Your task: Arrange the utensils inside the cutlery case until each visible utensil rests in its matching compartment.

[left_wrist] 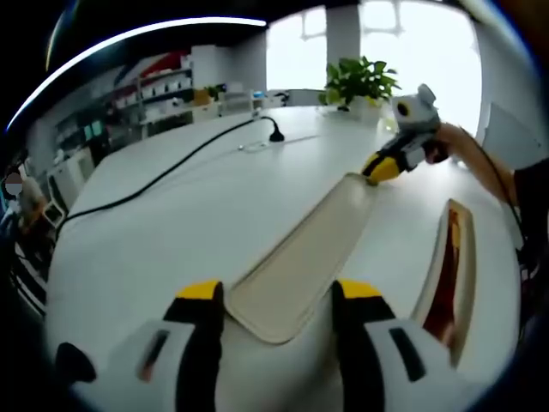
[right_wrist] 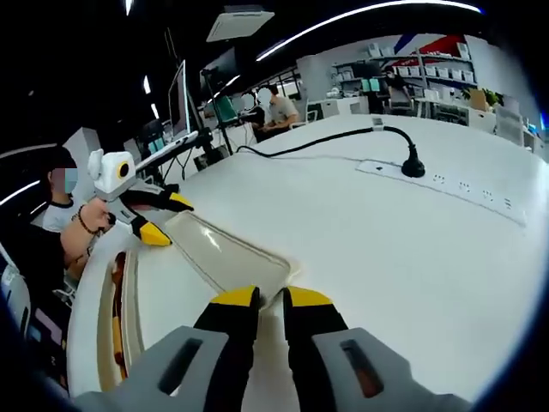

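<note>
A long beige case lid (left_wrist: pixel 300 257) lies flat on the white table (left_wrist: pixel 197 215). My left gripper (left_wrist: pixel 277 293) is open, its yellow-tipped jaws standing either side of the lid's near end. My right gripper (left_wrist: pixel 382 167) holds the lid's far end. In the right gripper view my right gripper (right_wrist: pixel 271 298) is shut on the lid's (right_wrist: pixel 223 253) near edge, and the left gripper (right_wrist: pixel 163 219) stands open at the other end. The open cutlery case (left_wrist: pixel 452 266) with reddish and wooden utensils inside lies beside the lid, also visible as the case (right_wrist: pixel 116 313).
A white power strip (right_wrist: pixel 446 180) with a black plug and cable (left_wrist: pixel 171 176) runs across the table. A potted plant (left_wrist: pixel 360 81) stands at the far edge. A person's hand (right_wrist: pixel 90 219) holds the left gripper. People sit at desks behind.
</note>
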`<control>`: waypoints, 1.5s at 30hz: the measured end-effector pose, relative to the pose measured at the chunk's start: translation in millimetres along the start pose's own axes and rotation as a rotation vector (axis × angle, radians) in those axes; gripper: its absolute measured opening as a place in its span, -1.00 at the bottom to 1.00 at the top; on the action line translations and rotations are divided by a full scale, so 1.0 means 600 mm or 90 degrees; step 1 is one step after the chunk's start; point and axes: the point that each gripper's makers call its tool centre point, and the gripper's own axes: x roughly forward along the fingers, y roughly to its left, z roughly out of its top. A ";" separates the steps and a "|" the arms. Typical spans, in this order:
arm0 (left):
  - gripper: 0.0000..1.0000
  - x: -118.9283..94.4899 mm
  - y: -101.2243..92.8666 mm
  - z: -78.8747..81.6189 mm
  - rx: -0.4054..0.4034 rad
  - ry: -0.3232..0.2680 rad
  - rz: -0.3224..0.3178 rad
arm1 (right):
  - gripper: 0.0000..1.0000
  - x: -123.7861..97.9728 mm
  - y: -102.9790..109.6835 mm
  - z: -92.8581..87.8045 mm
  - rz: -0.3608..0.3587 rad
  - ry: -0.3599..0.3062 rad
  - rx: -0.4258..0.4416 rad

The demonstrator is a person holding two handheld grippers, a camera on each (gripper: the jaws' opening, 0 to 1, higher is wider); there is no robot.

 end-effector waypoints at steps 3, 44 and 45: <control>0.08 -0.003 -0.001 -0.004 0.000 -0.005 0.000 | -0.86 0.001 0.001 0.000 0.000 0.000 0.013; 0.02 0.000 0.007 -0.007 0.009 -0.034 -0.021 | -0.92 -0.044 0.044 0.076 0.239 -0.149 0.366; 0.02 0.000 0.007 -0.007 0.010 -0.035 -0.022 | -0.92 -0.045 0.044 0.076 0.242 -0.146 0.367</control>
